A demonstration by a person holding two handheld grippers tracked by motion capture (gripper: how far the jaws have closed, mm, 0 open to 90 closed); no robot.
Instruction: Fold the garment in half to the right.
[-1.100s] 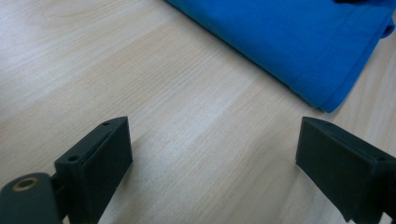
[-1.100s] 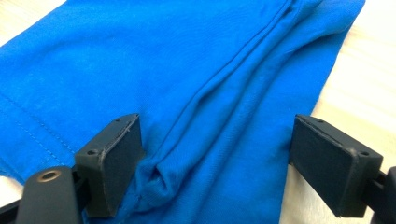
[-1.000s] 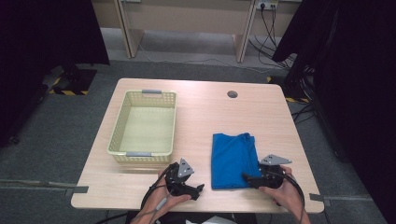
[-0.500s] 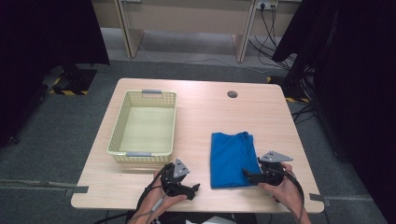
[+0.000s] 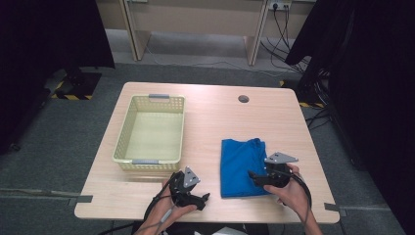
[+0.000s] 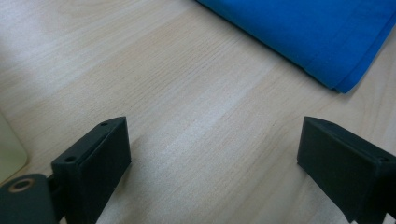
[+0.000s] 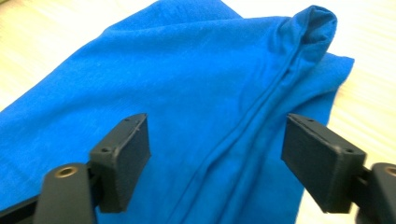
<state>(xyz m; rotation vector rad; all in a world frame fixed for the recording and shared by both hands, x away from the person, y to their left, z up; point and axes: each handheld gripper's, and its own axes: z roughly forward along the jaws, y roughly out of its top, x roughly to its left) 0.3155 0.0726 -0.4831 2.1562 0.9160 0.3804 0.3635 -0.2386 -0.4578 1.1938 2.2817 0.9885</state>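
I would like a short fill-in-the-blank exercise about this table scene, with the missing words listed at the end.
1. The folded cloth on the table is ____ in colour.
2. The pale yellow basket holds ____.
3. The right gripper hovers over the cloth with its jaws ____.
4. Below the left gripper lies bare ____, not cloth.

Missing words: blue; nothing; open; wood
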